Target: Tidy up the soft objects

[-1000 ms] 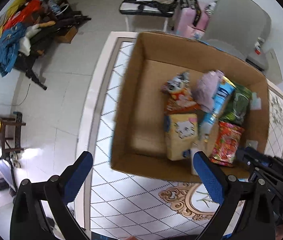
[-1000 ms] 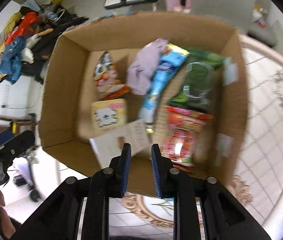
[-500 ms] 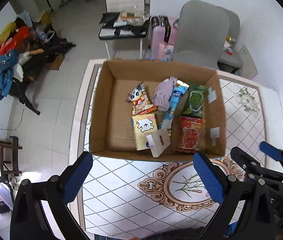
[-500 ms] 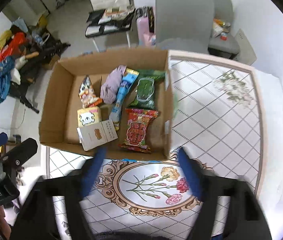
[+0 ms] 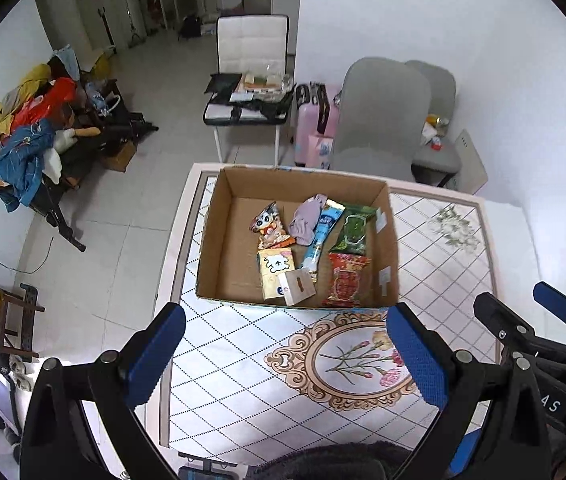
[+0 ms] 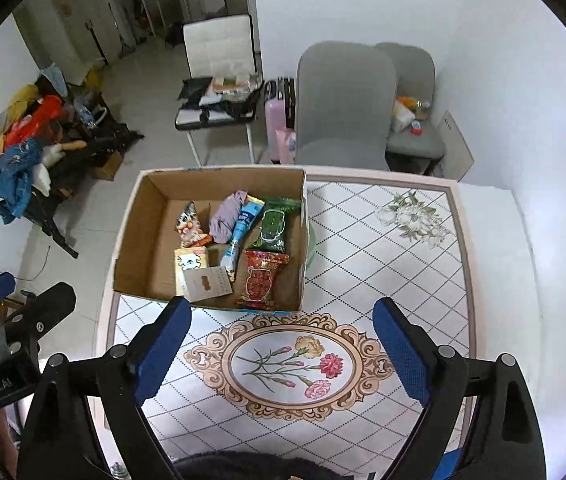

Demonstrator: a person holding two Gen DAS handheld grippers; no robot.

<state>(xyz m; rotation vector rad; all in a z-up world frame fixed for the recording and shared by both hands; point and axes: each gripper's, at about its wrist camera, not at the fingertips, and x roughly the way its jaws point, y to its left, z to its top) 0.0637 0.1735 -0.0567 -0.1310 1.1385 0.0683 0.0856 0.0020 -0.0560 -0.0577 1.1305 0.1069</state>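
Note:
An open cardboard box [image 5: 219, 248] [image 6: 139, 216] stands on the patterned table [image 5: 243, 380] [image 6: 383, 260]. Inside lie a white tissue pack [image 5: 299, 287] [image 6: 207, 283], a yellow pack [image 5: 275, 270] [image 6: 191, 260], a red snack bag [image 5: 346, 284] [image 6: 261, 283], a green bag [image 5: 353, 232] [image 6: 275, 228], a blue tube [image 5: 323, 236] [image 6: 241, 232], a lilac cloth [image 5: 307, 222] [image 6: 225, 216] and a cartoon bag [image 5: 269, 228] [image 6: 191, 226]. My left gripper [image 5: 285, 360] is open and empty, held high above the table's near part. My right gripper [image 6: 283, 350] is also open and empty, pulled back from the box.
Two grey chairs [image 5: 379, 120] [image 6: 343, 100] and a white chair [image 5: 251, 64] with clutter stand beyond the table. A pink suitcase [image 5: 315, 120] sits between them. A pile of clothes [image 5: 31, 128] lies on the floor at left. A white wall [image 6: 503, 80] is at right.
My right gripper opened and let the white tissue pack drop into the box. Both grippers pulled back and up from the box, so it looks smaller.

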